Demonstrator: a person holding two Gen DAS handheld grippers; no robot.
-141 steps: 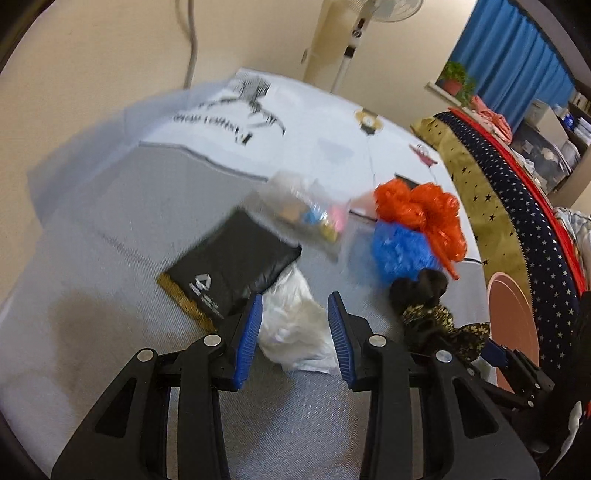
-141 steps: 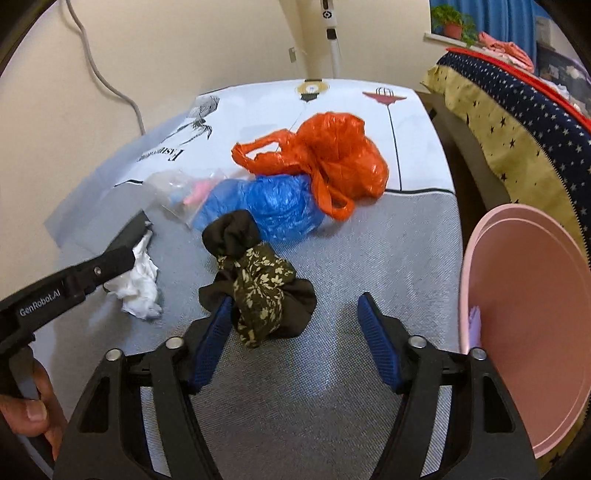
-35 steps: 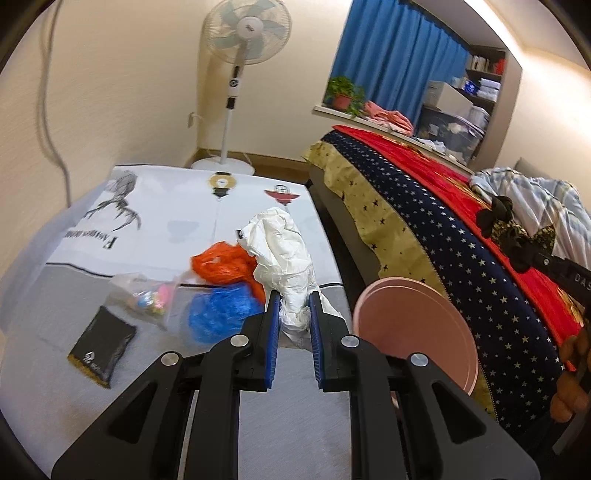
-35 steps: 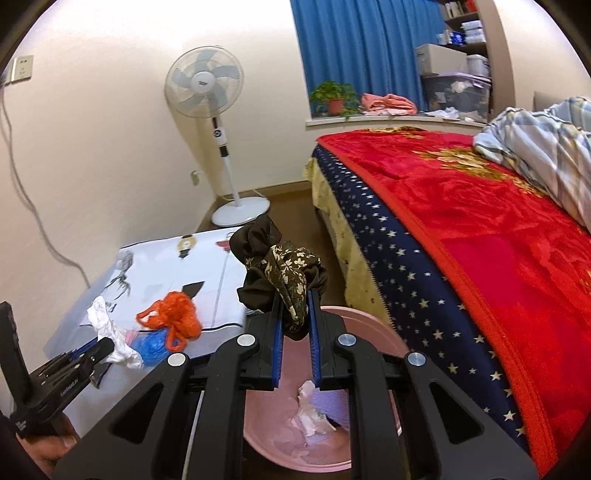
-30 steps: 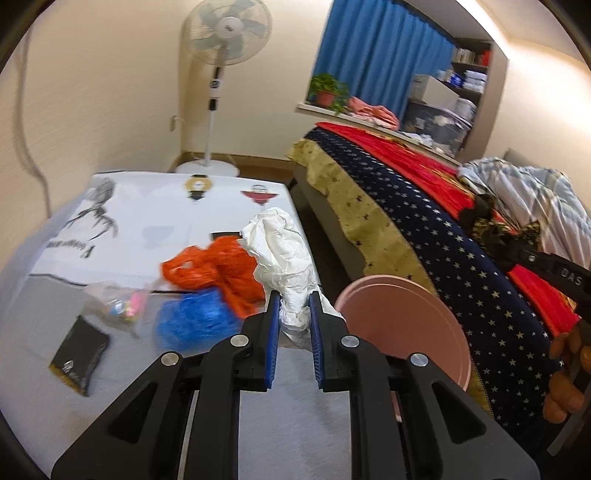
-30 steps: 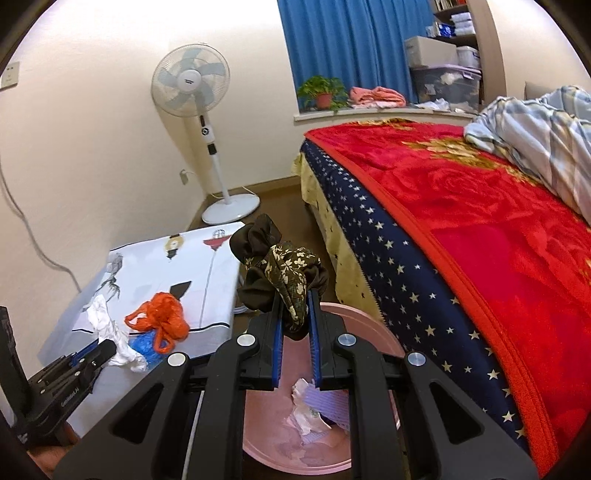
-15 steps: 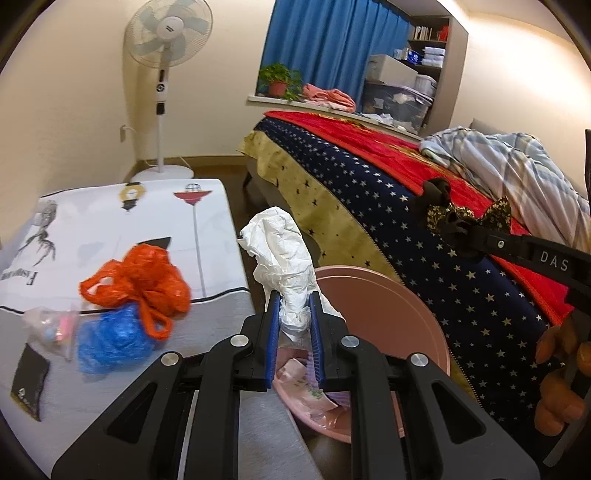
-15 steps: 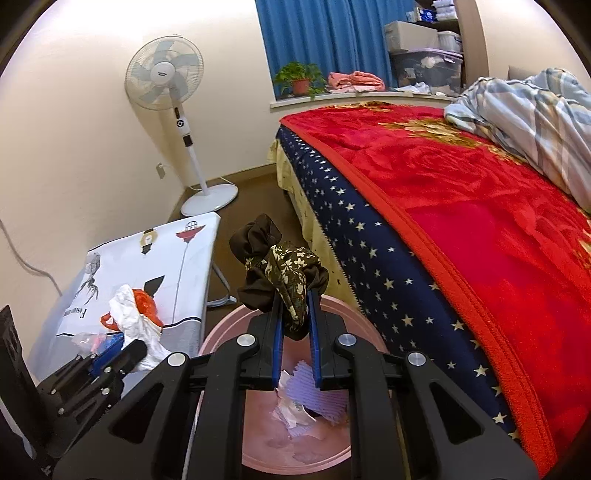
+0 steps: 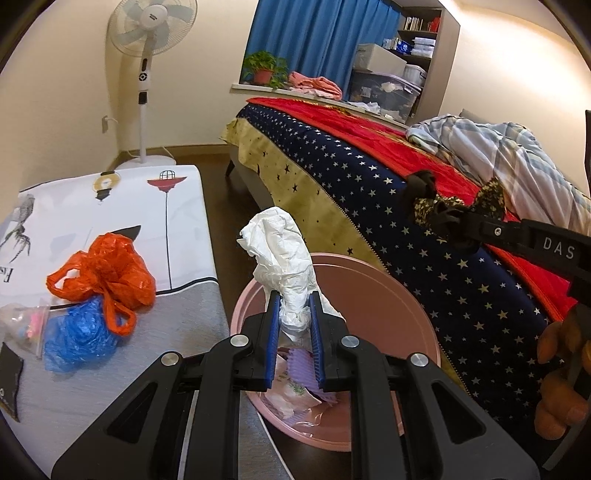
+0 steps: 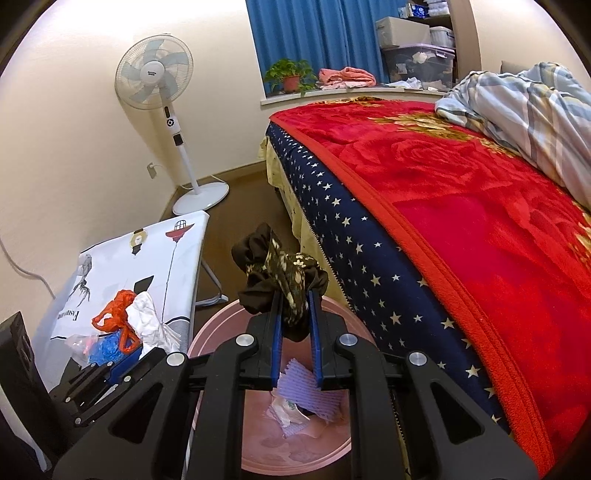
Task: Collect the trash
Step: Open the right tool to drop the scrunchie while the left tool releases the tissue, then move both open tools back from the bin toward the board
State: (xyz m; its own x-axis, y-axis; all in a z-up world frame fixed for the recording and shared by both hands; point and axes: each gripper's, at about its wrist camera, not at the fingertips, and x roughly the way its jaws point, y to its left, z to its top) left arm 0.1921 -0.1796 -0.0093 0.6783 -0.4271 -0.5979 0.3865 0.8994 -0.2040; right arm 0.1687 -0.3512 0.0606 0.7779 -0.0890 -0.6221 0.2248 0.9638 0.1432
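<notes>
Both hand-held grippers now over pink bin [image 9: 388, 295], bed [image 10: 461, 206] beside.

Left wrist view: camera rides behind the left tongs [image 9: 292, 314], tilted downward, close over the pink bin [image 9: 399, 295] at 6 o'clock; tabletop [image 9: 177, 229] at 9 o'clock, bed [image 9: 369, 177] at 2 o'clock.

Right wrist view: camera behind the right tongs [image 10: 295, 314], also tilted down, directly over the bin [image 10: 291, 454]; bed [image 10: 461, 192] fills 3 o'clock.

Shared: bin, tabletop, bed, standing fan [image 9: 147, 40], blue curtain [image 10: 314, 33]. Each view catches the other tongs at its edge.
</notes>
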